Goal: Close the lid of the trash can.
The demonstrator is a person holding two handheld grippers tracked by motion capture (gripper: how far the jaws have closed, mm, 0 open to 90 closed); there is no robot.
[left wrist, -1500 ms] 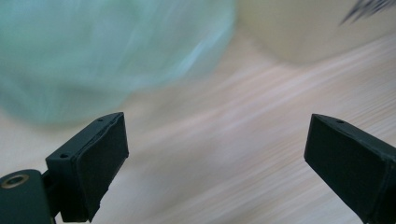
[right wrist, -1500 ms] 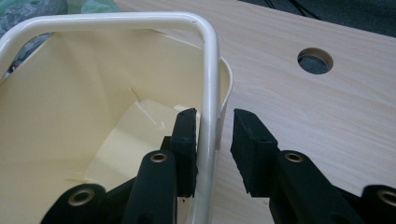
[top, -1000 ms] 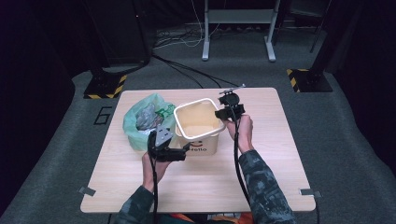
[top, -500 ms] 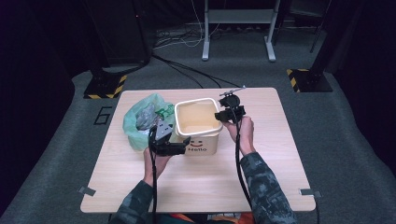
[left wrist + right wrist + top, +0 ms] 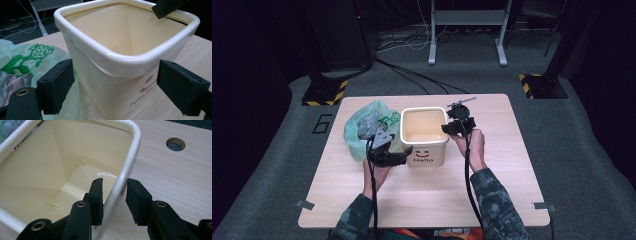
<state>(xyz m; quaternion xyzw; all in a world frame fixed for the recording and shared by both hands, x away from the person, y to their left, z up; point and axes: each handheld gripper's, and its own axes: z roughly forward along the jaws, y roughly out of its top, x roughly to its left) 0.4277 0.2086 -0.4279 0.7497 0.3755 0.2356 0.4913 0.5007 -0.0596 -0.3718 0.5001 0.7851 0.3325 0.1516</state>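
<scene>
A glossy cream plastic bin (image 5: 424, 136), square with rounded corners and a rolled rim, stands upright, mouth up, mid-surface (image 5: 492, 200) on pale wood grain. The left gripper (image 5: 117, 86) has wide jaws flanking its near corner, just closing slightly. The right gripper (image 5: 114, 201) straddles the rim, jaws just loosening, gaps visible. A crinkled green bag (image 5: 362, 127) lies beside it.

Cream square plastic bin (image 5: 424, 137): glossy pale yellow inside, dark "Hello" lettering with a smile mark on its front. Thin pale green plastic bag (image 5: 362, 127): green tree print, grey crumpled contents. Light wood-grain table (image 5: 507, 175). Black gripper pads (image 5: 97, 195). Camouflage-patterned sleeves (image 5: 497, 210)
</scene>
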